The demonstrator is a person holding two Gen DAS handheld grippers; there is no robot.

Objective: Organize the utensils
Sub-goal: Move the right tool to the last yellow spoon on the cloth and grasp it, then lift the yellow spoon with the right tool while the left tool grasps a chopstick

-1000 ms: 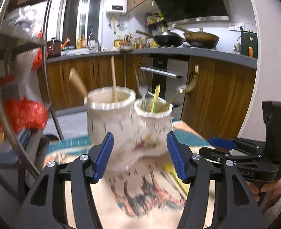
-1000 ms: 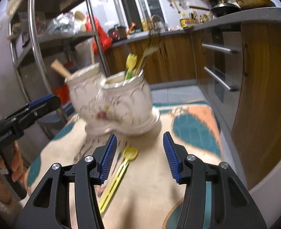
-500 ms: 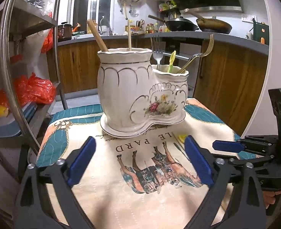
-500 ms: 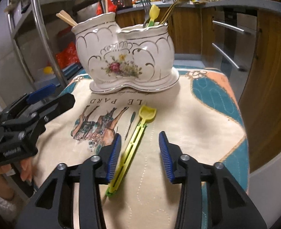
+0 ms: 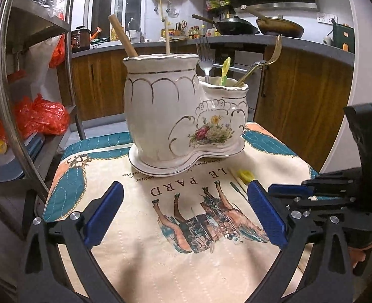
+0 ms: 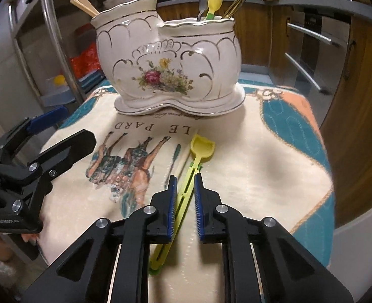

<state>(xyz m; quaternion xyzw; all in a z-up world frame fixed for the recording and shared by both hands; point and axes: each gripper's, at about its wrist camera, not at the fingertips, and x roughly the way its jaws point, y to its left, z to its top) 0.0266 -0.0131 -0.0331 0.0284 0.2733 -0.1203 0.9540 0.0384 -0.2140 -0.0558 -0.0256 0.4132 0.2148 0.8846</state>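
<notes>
1. The yellow utensil (image 6: 186, 186) lies flat on the table (image 6: 274, 176), centre of the right wrist frame, scoop end toward the ceramic holder (image 6: 170, 68); presumably it belongs in there.
2. My right claw (image 6: 184, 197) has just been closing, handle between its pads; whether they pinch yet, I cannot tell.
3. My left claw (image 5: 186, 217) has just been opening; it is wide and empty, clear of the holder.
4. The table's edge drops away at right; open cloth lies ahead.
</notes>
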